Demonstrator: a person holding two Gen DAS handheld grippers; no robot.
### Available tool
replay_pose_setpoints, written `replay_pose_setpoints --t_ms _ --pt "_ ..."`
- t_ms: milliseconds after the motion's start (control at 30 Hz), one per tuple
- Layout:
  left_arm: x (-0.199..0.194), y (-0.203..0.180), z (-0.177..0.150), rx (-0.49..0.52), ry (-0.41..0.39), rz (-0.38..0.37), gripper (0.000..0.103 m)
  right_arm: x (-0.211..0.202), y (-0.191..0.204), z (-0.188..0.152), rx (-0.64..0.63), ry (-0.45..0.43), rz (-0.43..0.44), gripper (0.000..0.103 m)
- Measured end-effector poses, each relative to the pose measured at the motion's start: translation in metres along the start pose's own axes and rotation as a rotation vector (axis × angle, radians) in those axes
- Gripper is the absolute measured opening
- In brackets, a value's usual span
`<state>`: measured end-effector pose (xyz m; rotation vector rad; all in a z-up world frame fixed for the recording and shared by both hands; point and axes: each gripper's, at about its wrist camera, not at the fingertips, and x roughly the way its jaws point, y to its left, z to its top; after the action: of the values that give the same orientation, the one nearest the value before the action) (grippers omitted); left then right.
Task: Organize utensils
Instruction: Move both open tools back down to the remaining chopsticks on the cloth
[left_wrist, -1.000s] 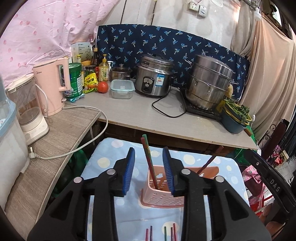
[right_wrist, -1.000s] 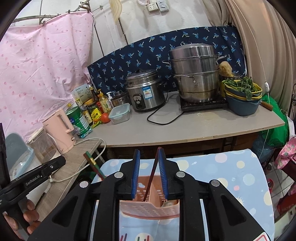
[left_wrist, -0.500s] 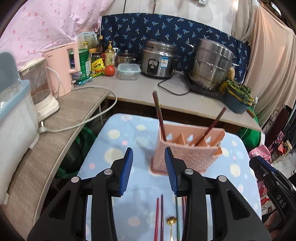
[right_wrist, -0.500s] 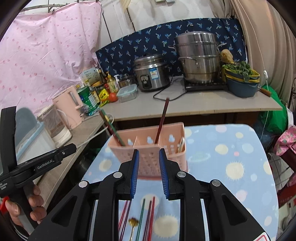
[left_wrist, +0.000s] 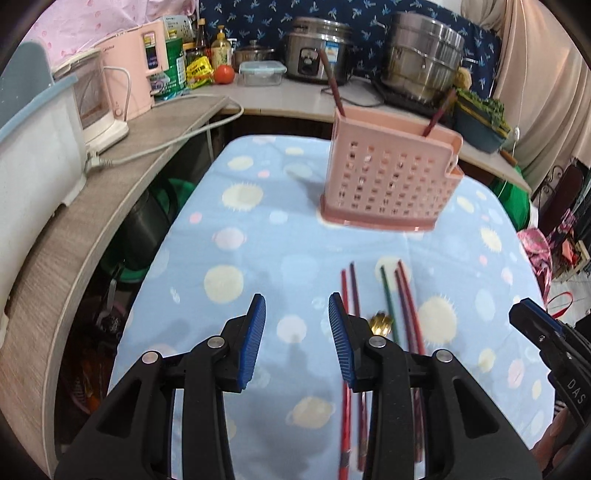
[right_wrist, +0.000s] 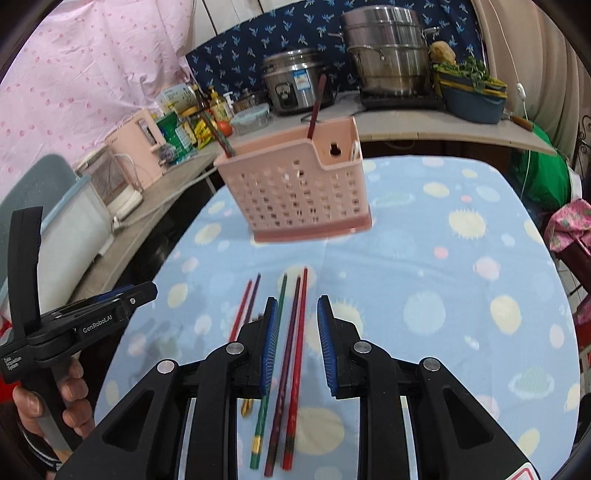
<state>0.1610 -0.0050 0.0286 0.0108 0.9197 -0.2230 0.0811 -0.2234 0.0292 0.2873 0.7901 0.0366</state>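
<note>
I had pulled both tongs, left (left_wrist: 297, 328) and right (right_wrist: 294, 325), back from the basket (right_wrist: 295, 184); both gaped empty above the chopsticks (right_wrist: 295, 350).

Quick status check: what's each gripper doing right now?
Left gripper: open, holding nothing.
Right gripper: open, empty, above the red chopstick on the table.

Left tongs (left_wrist: 297, 332) and right tongs (right_wrist: 294, 332) both gape, nothing gripped, left tongs spread wider, each held side by side.
</note>
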Motion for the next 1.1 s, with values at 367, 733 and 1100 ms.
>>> replay_pose_setpoints --t_ms 367,733,1100 --pt "0.011 0.002 -0.053 -0.005 0.089 -0.012 0.034 0.014 0.007 -0.061 -0.028 0.106 -0.017 0.022" --pt "0.02 -0.001 -0.086 0.001 0.162 -0.013 0.035 0.027 0.01 -0.092 -0.033 0.181 -0.015 0.022" --pt "0.02 -0.003 -0.097 0.017 0.174 -0.014 0.045 0.035 0.01 -0.103 -0.044 0.208 -0.031 0.022"
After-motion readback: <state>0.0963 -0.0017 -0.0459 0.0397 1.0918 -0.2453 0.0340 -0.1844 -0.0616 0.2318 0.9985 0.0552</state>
